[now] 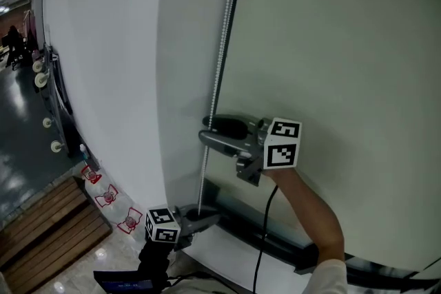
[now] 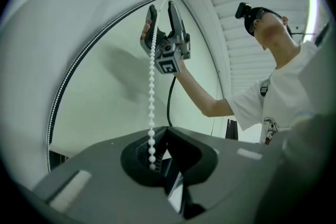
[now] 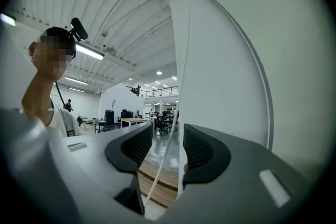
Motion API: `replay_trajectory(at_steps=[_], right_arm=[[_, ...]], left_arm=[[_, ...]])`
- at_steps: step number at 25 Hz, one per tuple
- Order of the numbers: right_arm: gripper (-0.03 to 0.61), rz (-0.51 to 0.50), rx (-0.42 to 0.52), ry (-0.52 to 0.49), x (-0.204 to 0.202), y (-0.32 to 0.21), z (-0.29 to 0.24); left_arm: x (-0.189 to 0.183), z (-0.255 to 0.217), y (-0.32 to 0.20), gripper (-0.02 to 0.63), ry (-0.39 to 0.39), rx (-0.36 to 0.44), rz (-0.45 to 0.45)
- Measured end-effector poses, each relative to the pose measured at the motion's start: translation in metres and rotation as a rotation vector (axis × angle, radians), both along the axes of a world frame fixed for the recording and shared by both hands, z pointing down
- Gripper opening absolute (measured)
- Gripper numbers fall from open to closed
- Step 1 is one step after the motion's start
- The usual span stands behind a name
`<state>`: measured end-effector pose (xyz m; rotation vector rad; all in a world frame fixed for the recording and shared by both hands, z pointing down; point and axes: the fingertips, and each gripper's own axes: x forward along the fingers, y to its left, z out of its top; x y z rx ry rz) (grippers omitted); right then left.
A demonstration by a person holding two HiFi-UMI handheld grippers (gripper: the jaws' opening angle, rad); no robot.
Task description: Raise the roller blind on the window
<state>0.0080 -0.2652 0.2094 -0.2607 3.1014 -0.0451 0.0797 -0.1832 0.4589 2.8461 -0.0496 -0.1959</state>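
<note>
Pale wall (image 1: 103,45) curved down the left of the head view, with the roller blind (image 1: 331,45) hanging flat beside it and covering the window as far as the dark bar (image 1: 275,239) at its foot. We saw the bead chain (image 1: 220,58) drop along the blind's edge, running between the spread jaws of our right gripper (image 1: 204,130) and on down to our left gripper (image 1: 204,217) just above the bar. From the left gripper view, our left gripper (image 2: 157,157) was clamped tight on the bead chain (image 2: 152,97), which rose straight and taut to the right gripper (image 2: 162,6) overhead, its jaws wide with the beads passing close by one of them. From the right gripper view, the right gripper (image 3: 168,149) gaped on either side of the bead chain (image 3: 157,165), neither pad pressing it. We judged the chain light and limp (stiff only while pulled), its beads giving ribbed pads good purchase; the place to grip was high on this strand, pulling straight down. Room was tight sideways, with fabric and window frame (image 3: 178,60) close, but open along the chain's length, the bar marking the lower limit.
</note>
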Motion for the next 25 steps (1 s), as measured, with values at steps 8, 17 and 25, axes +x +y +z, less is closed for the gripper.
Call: replay_trajectory(at_steps=[8,17,25], right_arm=[[0.166,0.019,0.164,-0.088,-0.003,-0.022,-0.188],[0.129,0.049,0.241,-0.096,-0.001,-0.019,-0.189],[0.017,0.048,0.187,-0.116,0.001,-0.02,-0.188]], left_arm=[[0.004,-0.056,-0.002,-0.002,0.02,-0.024,-0.005],[0.0,-0.006,-0.002,-0.002,0.009,-0.006,-0.008],[-0.003,0.0,-0.002,-0.002,0.01,-0.004,-0.001]])
